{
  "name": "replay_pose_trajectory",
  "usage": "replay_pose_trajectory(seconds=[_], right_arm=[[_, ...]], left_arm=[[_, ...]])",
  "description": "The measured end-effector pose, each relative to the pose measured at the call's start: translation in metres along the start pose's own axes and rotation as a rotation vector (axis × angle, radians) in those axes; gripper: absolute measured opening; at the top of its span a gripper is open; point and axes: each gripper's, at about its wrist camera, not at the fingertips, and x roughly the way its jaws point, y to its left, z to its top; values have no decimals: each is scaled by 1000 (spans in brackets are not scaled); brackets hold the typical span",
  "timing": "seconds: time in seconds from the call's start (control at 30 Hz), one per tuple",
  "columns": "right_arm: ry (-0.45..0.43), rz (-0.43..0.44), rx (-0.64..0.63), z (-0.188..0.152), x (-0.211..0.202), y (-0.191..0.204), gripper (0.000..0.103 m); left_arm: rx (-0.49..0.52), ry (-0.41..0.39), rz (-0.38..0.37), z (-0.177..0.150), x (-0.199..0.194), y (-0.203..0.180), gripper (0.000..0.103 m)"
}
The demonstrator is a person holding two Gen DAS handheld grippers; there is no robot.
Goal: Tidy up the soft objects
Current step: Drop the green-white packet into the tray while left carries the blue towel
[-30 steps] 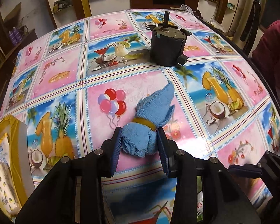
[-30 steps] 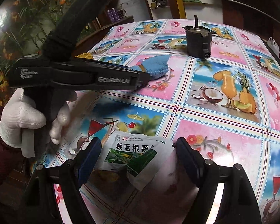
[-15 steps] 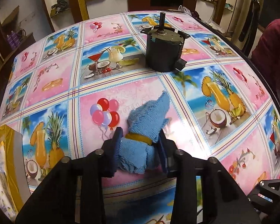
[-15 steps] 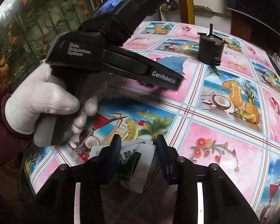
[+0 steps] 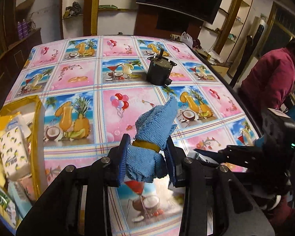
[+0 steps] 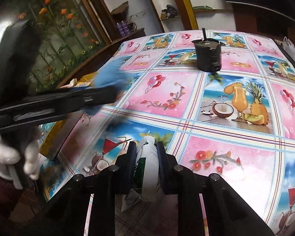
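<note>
Blue terry cloth, rolled and bound by a yellow band: I read this towel (image 5: pixel 153 135) as pinched in my left tool (image 5: pixel 147 157), both pads pressing its lower bundle, with the upper end fanning out past the fingertips above the bench (image 5: pixel 84 82). In the right wrist view the same towel shows only as a blurred blue patch beside the left tool's black body, which a white-gloved hand (image 6: pixel 7 155) grips. My right tool (image 6: pixel 146 157) has just been closing and now clamps a white-and-green sachet (image 6: pixel 147 167), squeezed upright between its pads near the bench's near edge. At the left edge of the bench stands a yellow-rimmed box (image 5: pixel 38 118) containing tissue packs (image 5: pixel 14 149). Toward the far side sits a dark motor unit (image 5: pixel 158 71) with its shaft pointing up, well apart from both tools. A person in a maroon coat (image 5: pixel 271 82) stands beyond the right edge.
</note>
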Motion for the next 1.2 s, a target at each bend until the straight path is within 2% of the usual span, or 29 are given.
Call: replay_pose_trajectory(seconds=[0.1, 0.2, 0.3, 0.5, 0.57, 0.7, 0.9, 1.03, 1.1, 1.17, 1.2], right_arm=[[-12, 10, 31, 2, -1, -6, 18], [-28, 26, 60, 1, -6, -8, 16], [-62, 36, 78, 2, -13, -10, 14], [-103, 1, 76, 2, -24, 0, 13], [-107, 16, 73, 2, -29, 9, 9], [-110, 28, 24, 5, -36, 37, 9], [-101, 26, -57, 14, -35, 75, 8], [-88, -80, -132, 12, -27, 87, 11], [-61, -138, -162, 6, -22, 89, 27], [-22, -180, -185, -3, -13, 92, 74], [-11, -192, -199, -8, -9, 93, 78]], left_arm=[[-80, -56, -47, -16, -39, 16, 33], [-136, -133, -52, -36, -79, 32, 33], [-178, -202, 0, -53, -111, 53, 34], [-269, -274, 109, -85, -156, 100, 34], [-306, -286, 124, -94, -164, 116, 34], [-368, -306, 124, -110, -172, 140, 34], [-394, -313, 94, -127, -177, 151, 34], [-388, -300, 58, -129, -176, 149, 34], [-363, -294, 37, -130, -175, 143, 34], [-342, -281, 5, -131, -170, 136, 34], [-333, -267, -18, -131, -165, 131, 34]])
